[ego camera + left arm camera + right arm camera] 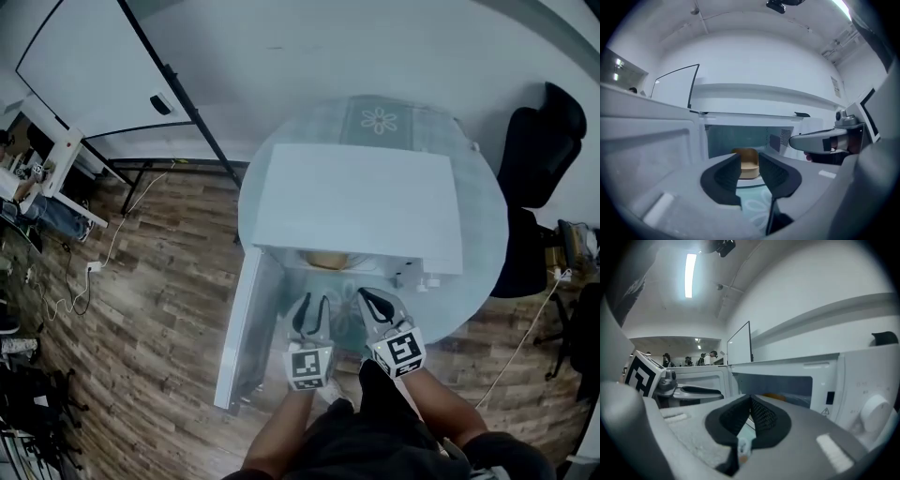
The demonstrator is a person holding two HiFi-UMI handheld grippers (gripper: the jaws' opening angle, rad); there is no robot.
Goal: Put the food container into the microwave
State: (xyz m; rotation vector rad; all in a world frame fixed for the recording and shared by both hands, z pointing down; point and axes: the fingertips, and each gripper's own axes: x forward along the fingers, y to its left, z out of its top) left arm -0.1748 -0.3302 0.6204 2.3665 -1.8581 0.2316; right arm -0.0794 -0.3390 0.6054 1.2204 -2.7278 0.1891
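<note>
Tan food container point(749, 164) upright inside white microwave point(361, 202), door point(246, 328) swung open at left

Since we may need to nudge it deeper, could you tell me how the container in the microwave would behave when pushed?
The container seems to sit flat on a broad base, so it should slide rather than tip. It looks like tan paperboard or plastic, so it is probably light and could dent if squeezed hard.

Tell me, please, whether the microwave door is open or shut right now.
Open: the door stands swung out leftward from the microwave, and the food container shows inside the exposed cavity.
</note>
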